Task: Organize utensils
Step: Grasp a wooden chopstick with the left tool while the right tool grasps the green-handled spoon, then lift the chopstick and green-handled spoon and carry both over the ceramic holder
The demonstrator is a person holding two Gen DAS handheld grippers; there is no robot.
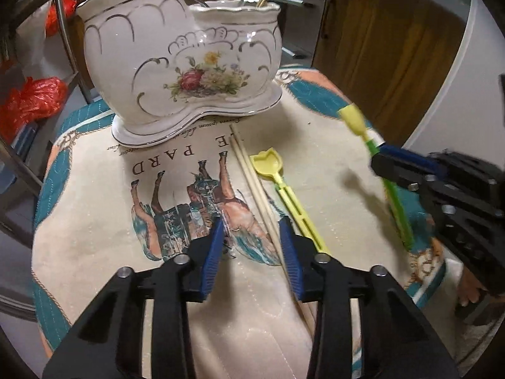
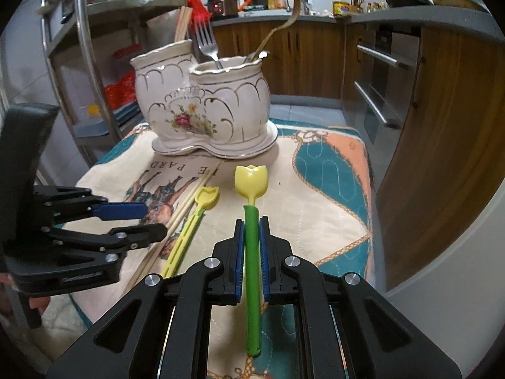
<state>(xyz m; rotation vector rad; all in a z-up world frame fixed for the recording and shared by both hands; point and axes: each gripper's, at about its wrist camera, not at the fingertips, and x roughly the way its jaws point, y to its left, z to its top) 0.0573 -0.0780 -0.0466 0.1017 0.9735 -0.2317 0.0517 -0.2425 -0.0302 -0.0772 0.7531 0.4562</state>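
Observation:
A white floral ceramic utensil holder (image 1: 176,63) (image 2: 202,110) with two cups stands at the far side of the cloth. Chopsticks, a fork (image 2: 206,45) and a gold spoon (image 2: 277,34) stand in it. My right gripper (image 2: 251,221) (image 1: 383,161) is shut on the green handle of a yellow tulip spoon (image 2: 251,178) (image 1: 353,120), held above the cloth. My left gripper (image 1: 252,224) (image 2: 151,221) is open and empty, hovering over a pair of wooden chopsticks (image 1: 252,183) (image 2: 186,205). A yellow tulip spoon with a yellow handle (image 1: 284,186) (image 2: 195,218) lies beside them.
A printed horse cloth (image 1: 94,221) (image 2: 315,189) covers the small table. A metal rack (image 2: 82,63) with red bags (image 1: 31,101) stands to the left. Wooden kitchen cabinets (image 2: 442,126) and an oven are behind and to the right.

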